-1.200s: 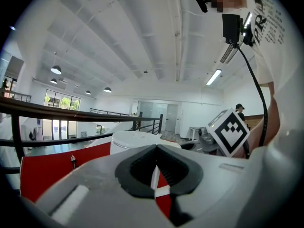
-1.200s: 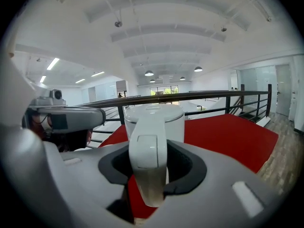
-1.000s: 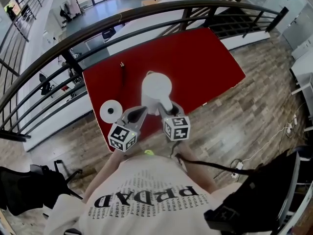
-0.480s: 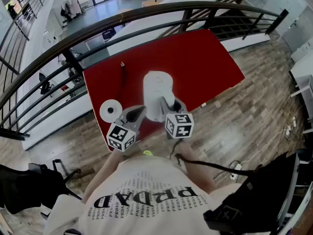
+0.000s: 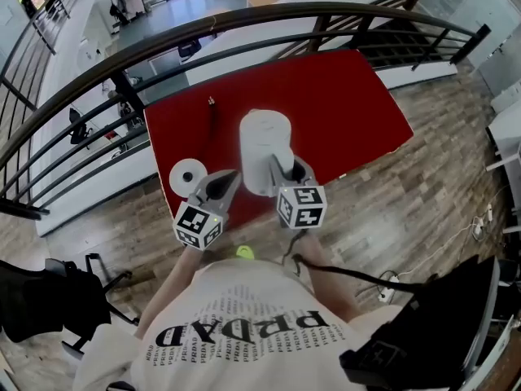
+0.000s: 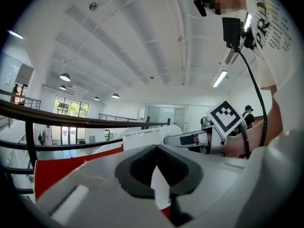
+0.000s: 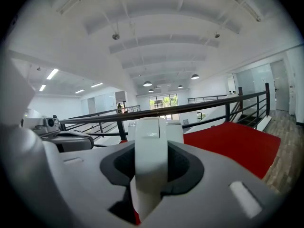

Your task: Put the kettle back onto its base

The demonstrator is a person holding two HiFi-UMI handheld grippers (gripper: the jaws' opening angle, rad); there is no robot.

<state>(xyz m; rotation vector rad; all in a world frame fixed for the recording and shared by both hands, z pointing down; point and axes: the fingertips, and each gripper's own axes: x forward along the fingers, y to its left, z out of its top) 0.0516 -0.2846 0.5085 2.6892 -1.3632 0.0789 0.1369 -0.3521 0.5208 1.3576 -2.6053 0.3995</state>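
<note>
Fingers of right gripper [image 7: 152, 170], just closing, clamp kettle [image 5: 264, 141] handle; left gripper [image 6: 159, 172] fingers together, empty.

One kettle [image 5: 264, 149], one base [image 5: 188, 174]

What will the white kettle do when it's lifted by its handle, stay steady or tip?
Probably stiff: the kettle shows no sag hanging from the right gripper. It may tilt, since the jaws, just closed tighter, grip only its handle at one side. The smooth handle could slip a little.
</note>
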